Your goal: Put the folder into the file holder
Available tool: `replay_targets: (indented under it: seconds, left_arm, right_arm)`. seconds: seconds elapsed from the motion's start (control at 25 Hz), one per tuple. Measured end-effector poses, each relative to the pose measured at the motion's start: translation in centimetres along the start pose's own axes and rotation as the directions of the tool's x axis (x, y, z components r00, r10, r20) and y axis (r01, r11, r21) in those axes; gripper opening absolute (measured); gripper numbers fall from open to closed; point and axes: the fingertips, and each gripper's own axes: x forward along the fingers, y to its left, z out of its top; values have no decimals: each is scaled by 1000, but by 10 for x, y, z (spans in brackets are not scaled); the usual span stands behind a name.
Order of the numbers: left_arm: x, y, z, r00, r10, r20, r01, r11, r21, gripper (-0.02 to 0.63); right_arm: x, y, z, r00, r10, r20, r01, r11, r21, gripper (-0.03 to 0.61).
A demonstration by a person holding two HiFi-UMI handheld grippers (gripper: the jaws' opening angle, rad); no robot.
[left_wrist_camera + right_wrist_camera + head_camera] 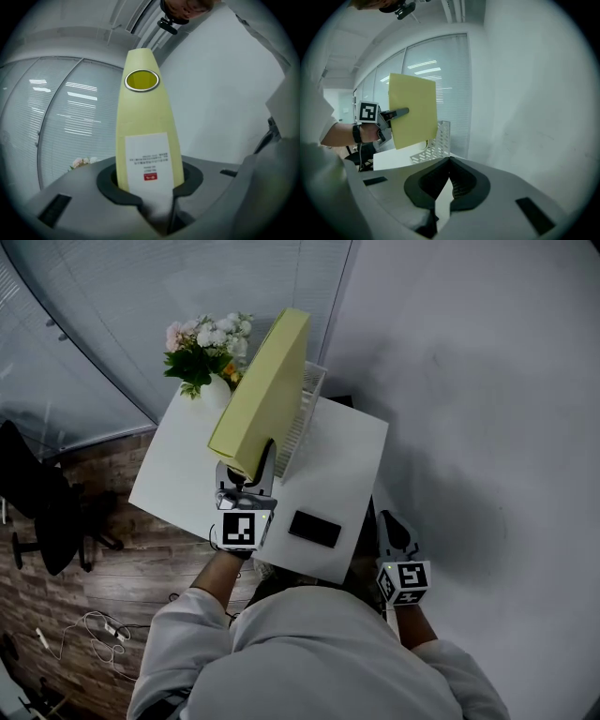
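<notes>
The yellow folder (267, 395) looks matt, with a shiny metal finger ring (141, 80) and a paper label (147, 161). The file holder (305, 413) is white perforated metal, and the table (347, 465) is smooth and matt.

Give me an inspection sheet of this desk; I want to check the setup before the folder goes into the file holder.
Surface: white table, mostly bare.
Job's things: yellow folder lifted and tilted, not yet in the white perforated file holder standing on the table.
Clutter: vase of flowers at the far corner; flat black device near the front edge.
Grippers: left gripper shut on the folder; right gripper empty, jaws together, beside the table.
Cables: loose cables on the wooden floor.
Surroundings: black chair, glass wall with blinds, white wall.
</notes>
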Motion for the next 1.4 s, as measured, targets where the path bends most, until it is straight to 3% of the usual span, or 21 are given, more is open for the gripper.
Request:
replay_targets:
  seconds: [0.12,0.56,0.92,1.12,1.24,1.4]
  left_arm:
    - [16,-5,-17,1000,21,-5,-21,1000,-23,147]
    - [52,-13,-73,1000,29,-2,-29,999,42,147]
    - [59,-19,-120,996,17,-86,-15,1000,18,147]
    - [59,-27,-140,996,11,-89,-12,1000,-7,147]
    - [61,-31,-140,1000,-2,-29,3,1000,26,149]
    - [57,-33,-169,994,10,-110,-12,1000,-20,152]
  right_arm:
    - [9,-22,-5,999,-3,-35,3,1000,-2,12]
    - [26,-49,-45,984,4,-176,-5,1000,-8,12]
    - [39,-40,-64,968,37,-247,-42,999,-13,12]
    - [46,-35,-69,963,54,-265,-58,998,-9,12]
    - [51,-32,-71,961,62,-270,-66,998,-4,12]
    - [54,-32,-74,958,68,-279,-70,998,1,12]
